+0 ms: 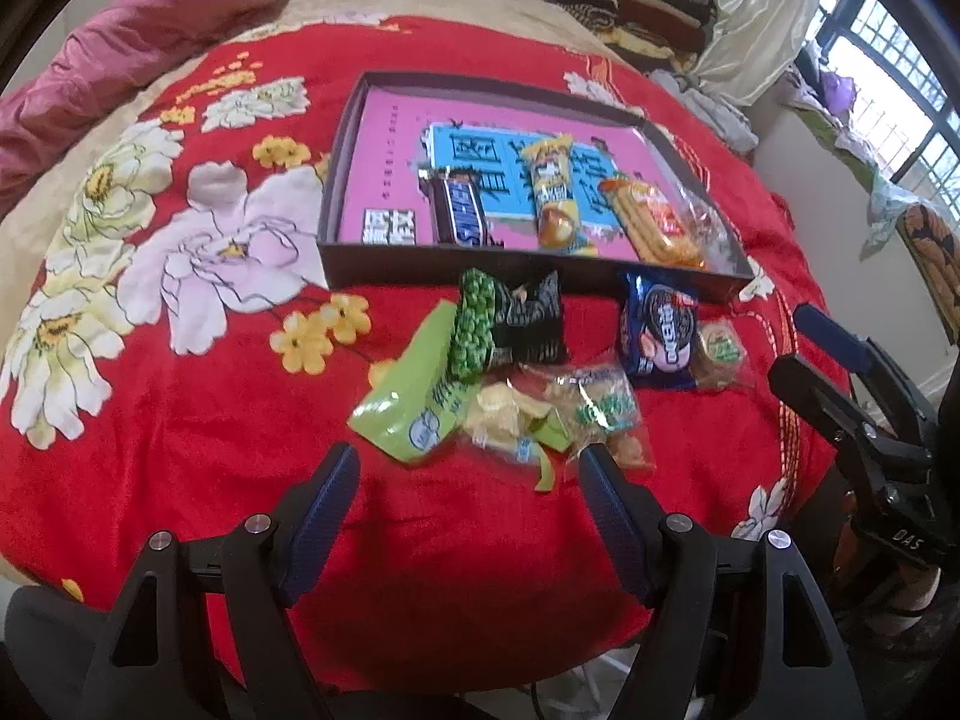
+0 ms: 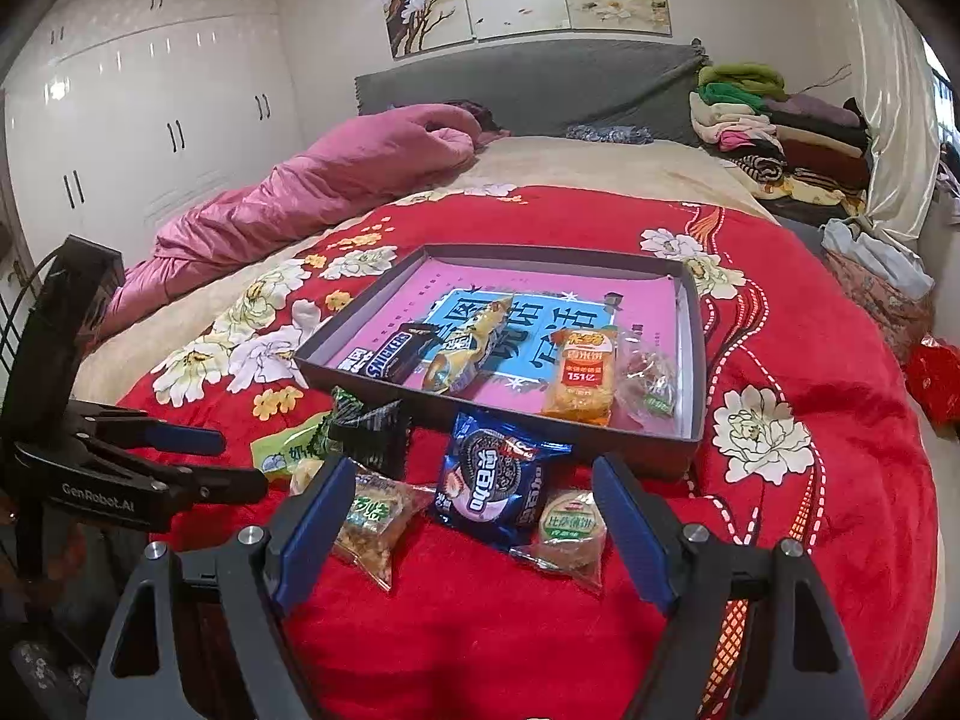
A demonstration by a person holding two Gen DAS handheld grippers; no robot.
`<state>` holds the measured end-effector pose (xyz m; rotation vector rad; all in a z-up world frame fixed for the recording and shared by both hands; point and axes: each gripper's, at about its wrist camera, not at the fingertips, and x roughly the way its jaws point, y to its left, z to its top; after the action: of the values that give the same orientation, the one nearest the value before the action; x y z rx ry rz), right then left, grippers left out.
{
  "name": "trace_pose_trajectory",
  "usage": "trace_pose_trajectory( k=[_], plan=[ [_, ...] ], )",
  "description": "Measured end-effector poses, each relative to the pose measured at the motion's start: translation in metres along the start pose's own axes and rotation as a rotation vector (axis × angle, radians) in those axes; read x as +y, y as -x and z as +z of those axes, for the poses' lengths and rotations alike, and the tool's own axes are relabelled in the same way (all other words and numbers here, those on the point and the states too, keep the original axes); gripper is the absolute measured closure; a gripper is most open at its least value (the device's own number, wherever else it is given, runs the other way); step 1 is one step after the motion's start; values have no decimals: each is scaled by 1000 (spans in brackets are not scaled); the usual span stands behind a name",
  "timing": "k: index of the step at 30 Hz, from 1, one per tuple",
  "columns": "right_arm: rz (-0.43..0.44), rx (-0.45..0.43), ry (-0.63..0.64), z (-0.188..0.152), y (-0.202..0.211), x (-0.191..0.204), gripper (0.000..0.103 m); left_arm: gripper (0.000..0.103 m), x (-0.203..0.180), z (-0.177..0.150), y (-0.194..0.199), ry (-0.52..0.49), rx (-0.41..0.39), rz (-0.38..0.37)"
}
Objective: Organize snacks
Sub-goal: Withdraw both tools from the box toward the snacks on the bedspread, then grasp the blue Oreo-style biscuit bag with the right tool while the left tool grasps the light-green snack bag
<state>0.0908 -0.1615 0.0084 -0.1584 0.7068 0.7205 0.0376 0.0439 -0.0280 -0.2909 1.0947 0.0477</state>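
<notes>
A dark shallow box (image 1: 522, 279) (image 2: 696, 324) with a pink floor lies on the red blanket. In it lie a Snickers bar (image 1: 459, 210) (image 2: 393, 357), a yellow snack pack (image 1: 555, 198) (image 2: 465, 342), an orange cracker pack (image 1: 651, 222) (image 2: 579, 381) and a clear candy bag (image 2: 648, 381). In front of it lie a blue Oreo pack (image 1: 657, 330) (image 2: 495, 489), a round pastry (image 1: 717, 357) (image 2: 567, 531), a black-green pea bag (image 1: 510, 318) (image 2: 366, 426), a light green pack (image 1: 408, 402) and clear snack bags (image 1: 558, 414) (image 2: 369, 519). My left gripper (image 1: 468, 462) is open before the clear bags. My right gripper (image 2: 471, 471) is open around the Oreo pack and pastry, and it shows at the right edge of the left wrist view (image 1: 804, 339).
The red flowered blanket (image 1: 210, 252) covers a bed. A pink duvet (image 2: 312, 192) lies at the far left, folded clothes (image 2: 774, 126) at the far right by the grey headboard. White wardrobes (image 2: 138, 108) stand to the left. A window (image 1: 900, 78) is on the right.
</notes>
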Motion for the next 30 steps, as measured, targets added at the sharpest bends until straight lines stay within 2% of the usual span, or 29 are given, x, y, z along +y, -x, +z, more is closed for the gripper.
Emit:
trace_pose_trajectory(
  k=[6, 18, 25, 30],
  plan=[
    [-1, 18, 13, -1, -4, 3, 22, 26, 2, -4, -11, 18, 30, -22],
    [-11, 45, 22, -4, -16, 3, 22, 26, 8, -3, -26, 111, 10, -93],
    [-30, 93, 4, -5, -40, 0, 22, 27, 15, 2, -37, 188, 8, -132],
    [-31, 128, -22, -5, -58, -1, 22, 28, 17, 5, -42, 210, 7, -134]
  ],
)
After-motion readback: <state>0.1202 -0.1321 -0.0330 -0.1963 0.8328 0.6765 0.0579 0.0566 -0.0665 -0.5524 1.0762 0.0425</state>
